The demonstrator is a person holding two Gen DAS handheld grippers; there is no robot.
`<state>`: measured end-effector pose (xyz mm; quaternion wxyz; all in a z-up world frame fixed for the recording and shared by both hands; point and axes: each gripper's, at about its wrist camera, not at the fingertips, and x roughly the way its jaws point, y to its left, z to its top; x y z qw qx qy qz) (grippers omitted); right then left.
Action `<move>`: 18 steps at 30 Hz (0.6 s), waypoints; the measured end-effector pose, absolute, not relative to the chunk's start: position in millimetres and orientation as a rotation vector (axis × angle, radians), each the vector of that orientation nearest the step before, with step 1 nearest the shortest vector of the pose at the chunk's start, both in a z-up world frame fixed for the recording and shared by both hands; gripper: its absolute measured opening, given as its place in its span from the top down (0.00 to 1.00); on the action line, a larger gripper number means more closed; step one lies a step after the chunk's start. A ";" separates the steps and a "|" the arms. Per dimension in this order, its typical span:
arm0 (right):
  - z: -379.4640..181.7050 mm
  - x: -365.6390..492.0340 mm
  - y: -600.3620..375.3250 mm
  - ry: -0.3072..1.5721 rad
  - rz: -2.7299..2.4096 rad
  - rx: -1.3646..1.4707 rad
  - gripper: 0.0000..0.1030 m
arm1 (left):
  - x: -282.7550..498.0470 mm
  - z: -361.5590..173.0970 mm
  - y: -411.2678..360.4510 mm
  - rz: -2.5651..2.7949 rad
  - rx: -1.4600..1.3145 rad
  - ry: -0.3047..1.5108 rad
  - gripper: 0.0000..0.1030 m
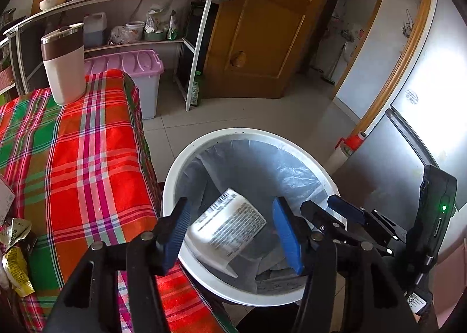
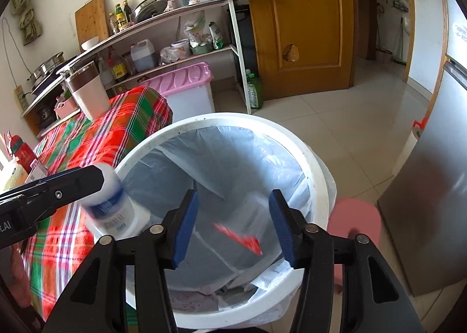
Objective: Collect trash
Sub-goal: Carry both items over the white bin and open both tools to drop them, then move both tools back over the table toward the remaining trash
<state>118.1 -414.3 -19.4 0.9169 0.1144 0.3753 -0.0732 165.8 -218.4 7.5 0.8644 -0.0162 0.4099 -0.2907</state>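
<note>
Left wrist view: the left gripper [image 1: 233,233] hangs over a white lined bin [image 1: 175,175] beside a plaid-covered table [image 1: 73,157], jaws apart; a blurred white bottle [image 1: 227,230] lies between the pads, untouched, above the bin's mouth.

Right wrist view: the right gripper [image 2: 233,227] stands open and empty over the bin [image 2: 309,157]; a blurred red wrapper [image 2: 239,238] shows inside the liner. The bottle [image 2: 113,204] sits at the left gripper's tip.

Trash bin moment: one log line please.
left gripper: open | white bottle: dropping | right gripper: open | red wrapper: falling | bin
</note>
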 end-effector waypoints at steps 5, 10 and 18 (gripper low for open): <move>-16.0 111.5 -412.0 0.764 -0.159 0.257 0.47 | 163.7 11.5 -209.4 -0.601 -0.047 0.845 0.39; -6.8 105.6 -402.8 0.742 -0.147 0.258 0.47 | 156.0 20.7 -187.8 -0.585 -0.079 0.817 0.38; 7.3 96.4 -374.8 0.697 -0.085 0.272 0.47 | 134.3 33.9 -134.8 -0.509 -0.109 0.747 0.34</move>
